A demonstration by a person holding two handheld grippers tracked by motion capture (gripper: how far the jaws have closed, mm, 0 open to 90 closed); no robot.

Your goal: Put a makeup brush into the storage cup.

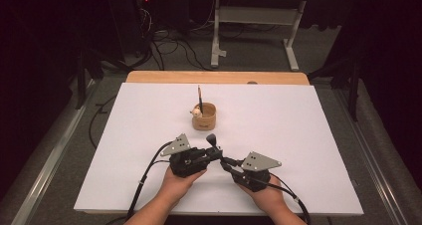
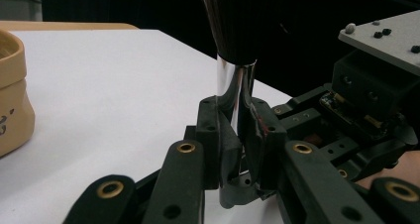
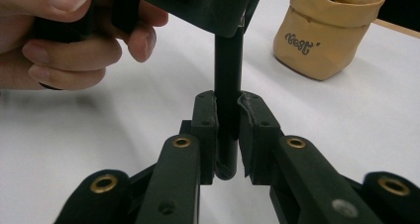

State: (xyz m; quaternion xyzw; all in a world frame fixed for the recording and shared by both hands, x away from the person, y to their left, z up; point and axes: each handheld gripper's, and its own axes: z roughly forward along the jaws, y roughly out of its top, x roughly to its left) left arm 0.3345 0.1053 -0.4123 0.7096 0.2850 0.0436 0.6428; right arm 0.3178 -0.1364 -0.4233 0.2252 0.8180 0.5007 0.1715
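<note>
A makeup brush [image 1: 213,141] with dark bristles [image 2: 230,21], a silver ferrule [image 2: 235,83] and a black handle [image 3: 227,65] is held between both grippers over the near middle of the white table [image 1: 298,135]. My left gripper [image 1: 218,155] [image 2: 236,120] is shut on the silver ferrule, with the bristles pointing up and away. From the right, my right gripper [image 1: 227,164] [image 3: 229,110] is shut on the black handle. In the left gripper view the right gripper's body [image 2: 369,100] sits close at the right.
A tan fabric pouch [image 1: 205,116] [image 3: 324,30] [image 2: 12,100] stands behind the grippers at mid table, with a pencil [image 1: 199,98] and a small pale item in it. A wooden board edge [image 1: 214,77] runs along the table's far side. White surface lies on both sides.
</note>
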